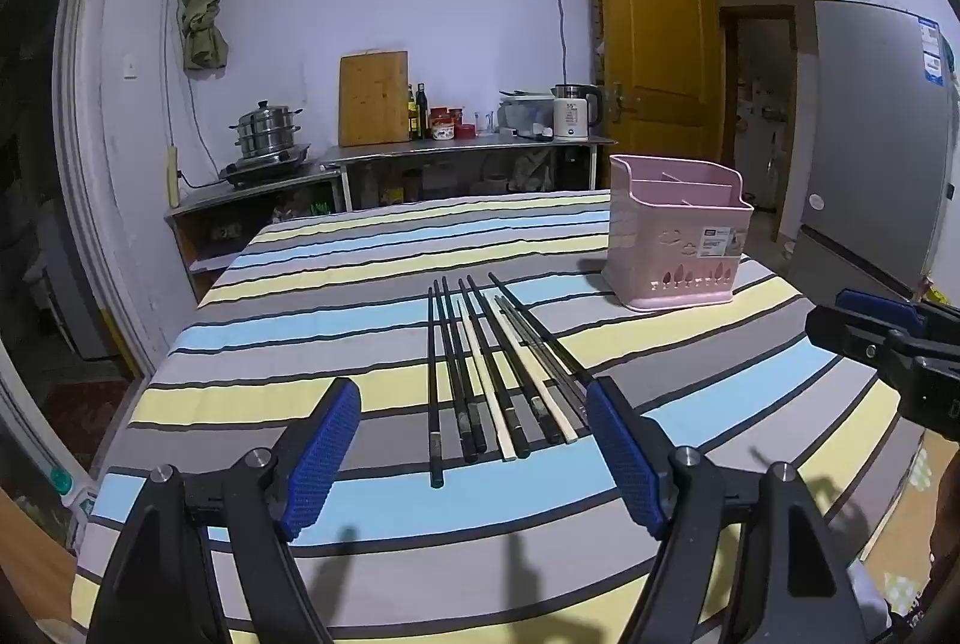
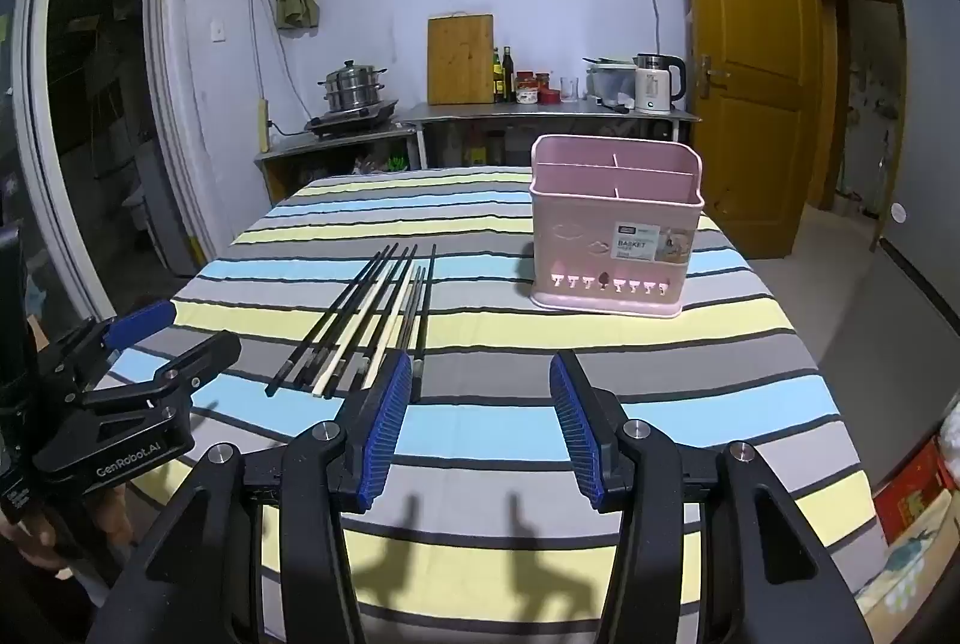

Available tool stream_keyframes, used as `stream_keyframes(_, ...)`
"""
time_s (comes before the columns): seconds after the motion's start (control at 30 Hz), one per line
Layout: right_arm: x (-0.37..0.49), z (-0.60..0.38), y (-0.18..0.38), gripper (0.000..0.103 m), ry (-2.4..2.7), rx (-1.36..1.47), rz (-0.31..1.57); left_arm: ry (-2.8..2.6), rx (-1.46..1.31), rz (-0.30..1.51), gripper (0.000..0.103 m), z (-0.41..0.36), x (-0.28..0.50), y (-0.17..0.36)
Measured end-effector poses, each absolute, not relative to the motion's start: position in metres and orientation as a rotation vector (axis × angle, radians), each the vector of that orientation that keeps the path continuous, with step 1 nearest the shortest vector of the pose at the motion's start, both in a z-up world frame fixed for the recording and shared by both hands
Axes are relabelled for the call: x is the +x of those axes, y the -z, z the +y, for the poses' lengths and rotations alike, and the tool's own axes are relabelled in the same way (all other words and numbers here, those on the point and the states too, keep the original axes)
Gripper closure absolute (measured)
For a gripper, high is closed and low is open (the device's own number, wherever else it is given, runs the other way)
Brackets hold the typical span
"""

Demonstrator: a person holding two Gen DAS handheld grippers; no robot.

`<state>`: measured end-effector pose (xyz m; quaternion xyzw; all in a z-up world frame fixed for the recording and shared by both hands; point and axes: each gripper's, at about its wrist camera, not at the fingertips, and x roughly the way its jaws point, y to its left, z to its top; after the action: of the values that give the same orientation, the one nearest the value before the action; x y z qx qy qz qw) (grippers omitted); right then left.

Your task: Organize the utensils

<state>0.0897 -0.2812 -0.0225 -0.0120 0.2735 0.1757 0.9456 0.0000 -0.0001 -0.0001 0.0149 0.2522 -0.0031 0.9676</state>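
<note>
Several chopsticks point(image 1: 492, 368), black and cream, lie side by side on the striped tablecloth point(image 1: 336, 332). A pink divided utensil basket point(image 1: 678, 242) stands upright beyond them to the right. My left gripper point(image 1: 474, 458) hovers open just before the chopsticks' near ends, nothing between its blue pads. In the right wrist view the chopsticks point(image 2: 366, 320) lie left of centre and the basket point(image 2: 615, 236) stands ahead. My right gripper point(image 2: 483, 422) is open over bare cloth, right of the chopsticks. The left gripper point(image 2: 162, 338) shows at the left edge.
The table point(image 2: 750, 404) ends close on the right, with floor and a grey fridge point(image 1: 876, 134) beyond. A counter point(image 1: 468, 149) with a steamer pot, cutting board, bottles and kettle stands at the back wall. A yellow door point(image 2: 750, 44) hangs open.
</note>
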Motion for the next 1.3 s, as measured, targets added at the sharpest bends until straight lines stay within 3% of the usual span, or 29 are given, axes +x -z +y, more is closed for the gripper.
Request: stream_keyframes(1.3, 0.0902, -0.2854, 0.0198, 0.054, -0.347, -0.018, 0.553, 0.025, 0.025, 0.506, 0.026, -0.0037, -0.0015, -0.0029)
